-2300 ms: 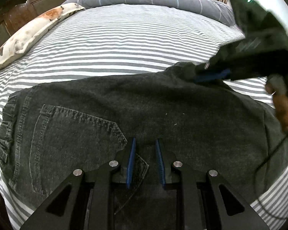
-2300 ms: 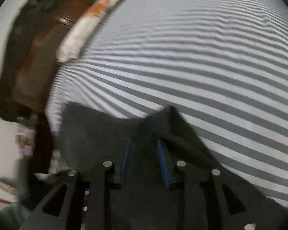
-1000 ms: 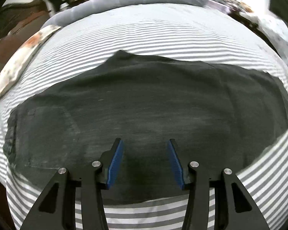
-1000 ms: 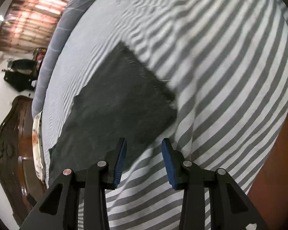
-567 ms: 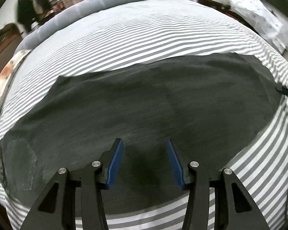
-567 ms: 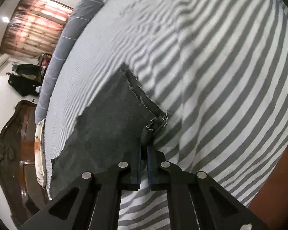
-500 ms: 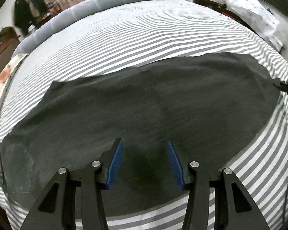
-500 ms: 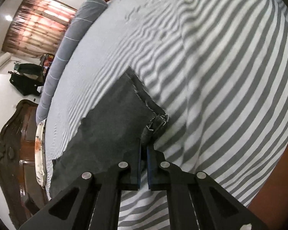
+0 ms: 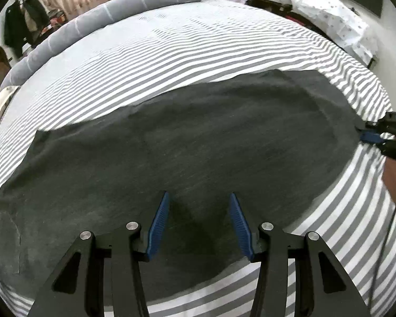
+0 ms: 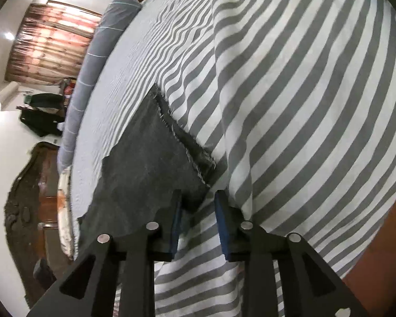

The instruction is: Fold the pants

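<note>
Dark grey denim pants lie spread flat across the striped bed, legs stacked, a back pocket at the far left edge. My left gripper is open and empty, hovering over the near edge of the pants' middle. My right gripper is open at the frayed hem corner of the leg, jaws straddling the near corner of the cloth without gripping it. The right gripper also shows at the right edge of the left wrist view, by the hem end.
The bed has a grey-and-white striped sheet with a grey bolster along its far side. A floral pillow and dark wooden headboard lie at the waist end. Red-brown floor shows past the bed edge.
My right gripper was shut on the hem corner and has opened, letting the cloth drop flat. The left gripper stayed open over the pants and shifted slightly.
</note>
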A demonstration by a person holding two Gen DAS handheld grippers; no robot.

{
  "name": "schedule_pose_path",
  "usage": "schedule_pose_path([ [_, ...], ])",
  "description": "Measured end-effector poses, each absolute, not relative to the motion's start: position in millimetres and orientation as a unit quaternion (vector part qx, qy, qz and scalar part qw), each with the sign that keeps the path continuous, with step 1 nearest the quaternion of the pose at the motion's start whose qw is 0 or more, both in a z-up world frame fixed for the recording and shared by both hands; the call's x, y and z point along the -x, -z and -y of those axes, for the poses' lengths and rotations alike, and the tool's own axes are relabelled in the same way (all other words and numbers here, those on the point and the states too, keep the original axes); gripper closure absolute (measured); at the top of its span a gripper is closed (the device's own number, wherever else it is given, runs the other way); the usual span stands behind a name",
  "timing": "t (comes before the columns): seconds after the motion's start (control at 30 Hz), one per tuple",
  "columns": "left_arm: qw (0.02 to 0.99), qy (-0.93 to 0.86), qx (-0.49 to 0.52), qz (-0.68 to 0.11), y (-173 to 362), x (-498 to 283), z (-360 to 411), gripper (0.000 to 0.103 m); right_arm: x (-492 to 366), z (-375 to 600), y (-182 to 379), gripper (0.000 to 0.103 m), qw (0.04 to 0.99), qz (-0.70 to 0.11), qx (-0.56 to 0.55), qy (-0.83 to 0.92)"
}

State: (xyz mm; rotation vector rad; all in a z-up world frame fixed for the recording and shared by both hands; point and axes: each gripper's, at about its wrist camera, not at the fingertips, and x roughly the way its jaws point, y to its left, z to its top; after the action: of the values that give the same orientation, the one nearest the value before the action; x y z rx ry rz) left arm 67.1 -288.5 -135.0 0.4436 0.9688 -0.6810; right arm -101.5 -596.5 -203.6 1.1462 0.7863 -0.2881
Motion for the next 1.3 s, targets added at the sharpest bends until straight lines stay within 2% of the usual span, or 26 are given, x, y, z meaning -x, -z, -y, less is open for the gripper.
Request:
schedule_pose_path([
  [0.13,0.801,0.335,-0.215,-0.448,134,-62,309,0.054,99,603,206,0.078,0.765,-0.329,-0.538,0.130],
  [0.23,0.799,0.344,-0.222,-0.441,135,-59,324,0.054,100,611,205,0.093,0.765,-0.317,-0.543,0.136],
  [0.27,0.798,0.348,-0.223,-0.438,135,-58,329,0.054,101,612,203,0.095,0.766,-0.315,-0.543,0.137],
  [0.63,0.787,0.344,-0.252,-0.445,155,-60,366,0.054,92,602,174,0.097,0.776,-0.315,-0.530,0.134],
  [0.73,0.779,0.354,-0.227,-0.465,150,-68,364,0.054,87,601,164,0.097,0.769,-0.303,-0.550,0.121],
  [0.93,0.784,0.347,-0.122,-0.500,123,-99,317,0.053,57,583,127,0.097,0.784,-0.295,-0.538,0.089],
  [1.3,0.833,0.260,-0.055,-0.486,93,-141,162,0.053,-63,468,57,0.097,0.822,-0.347,-0.450,-0.032],
])
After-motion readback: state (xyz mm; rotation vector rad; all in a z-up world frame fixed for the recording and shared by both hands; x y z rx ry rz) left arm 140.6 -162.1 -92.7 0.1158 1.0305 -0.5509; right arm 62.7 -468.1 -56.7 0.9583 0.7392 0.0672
